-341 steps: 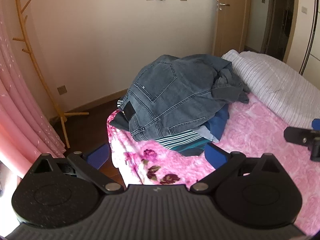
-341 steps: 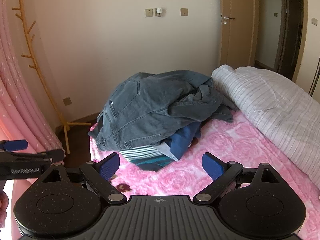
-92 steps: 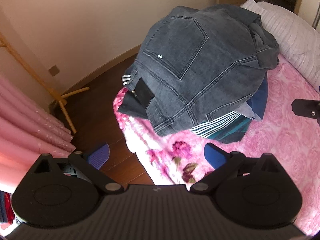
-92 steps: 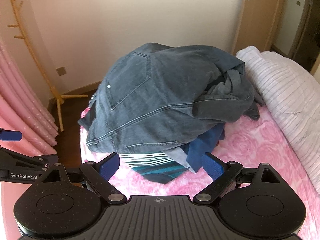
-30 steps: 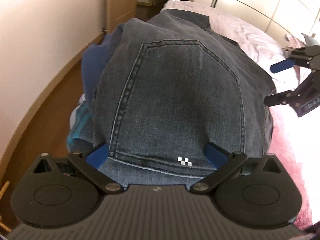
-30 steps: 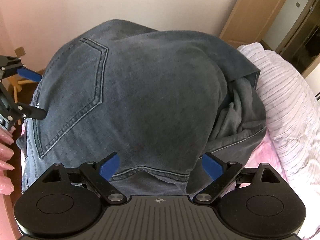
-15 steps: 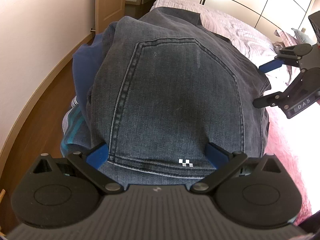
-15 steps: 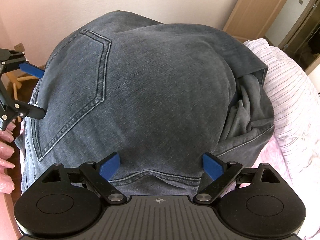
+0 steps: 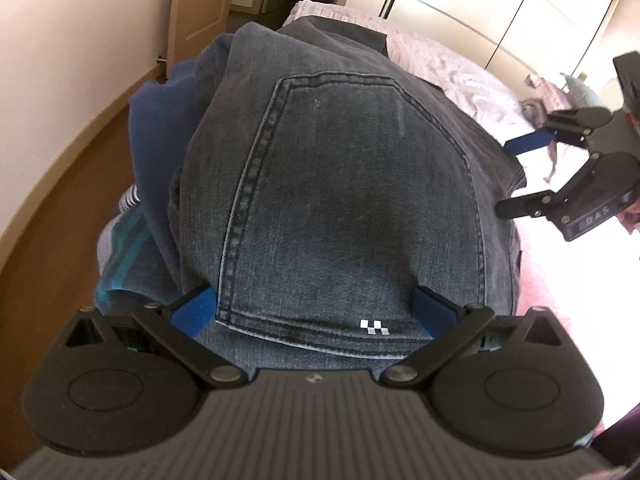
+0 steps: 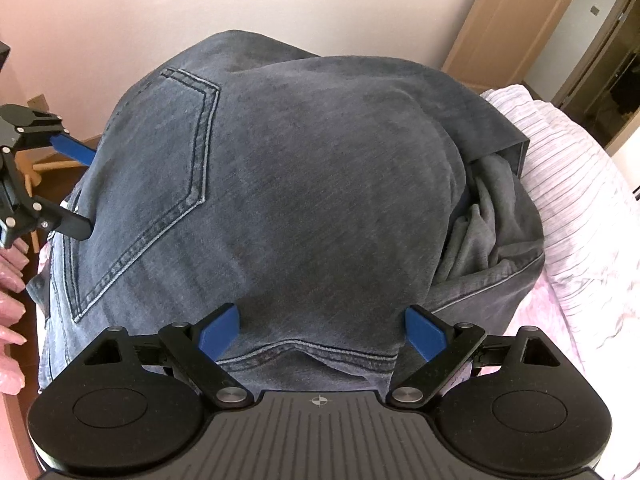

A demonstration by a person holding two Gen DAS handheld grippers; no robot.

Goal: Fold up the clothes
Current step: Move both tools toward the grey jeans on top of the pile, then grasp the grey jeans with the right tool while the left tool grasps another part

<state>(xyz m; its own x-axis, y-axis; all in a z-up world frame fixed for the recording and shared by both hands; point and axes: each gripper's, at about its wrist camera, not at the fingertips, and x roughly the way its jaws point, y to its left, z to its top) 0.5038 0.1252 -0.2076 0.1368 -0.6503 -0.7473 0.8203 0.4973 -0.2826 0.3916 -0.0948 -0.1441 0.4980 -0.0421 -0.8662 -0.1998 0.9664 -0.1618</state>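
Over the preceding seconds both grippers had closed in from well back of the bed until the pile of clothes filled each wrist view; in the last half second the approach had nearly stopped, with only a slight creep forward. The dark grey denim jeans [image 9: 352, 200] lay crumpled on top of the pile at the foot corner of the bed, back pocket up, over a navy blue garment [image 9: 160, 120] and a teal-and-white striped garment [image 9: 120, 248]. The left gripper [image 9: 316, 306] had its jaws spread wide, one blue pad at each side of the pocket's lower seam, holding nothing. The right gripper [image 10: 320, 330] was likewise wide open and empty, its pads straddling a curved seam near the waistband, above the pink floral bedspread [image 10: 540, 320]. A white ribbed quilt [image 10: 580, 184] lay beside the pile along the bed's far side. The short range and spread jaws suggested that the reach was ending and a two-handed pinch on the waistband was the step in hand, so folding itself had not begun. Thick denim would likely need a deep bite to avoid slipping.
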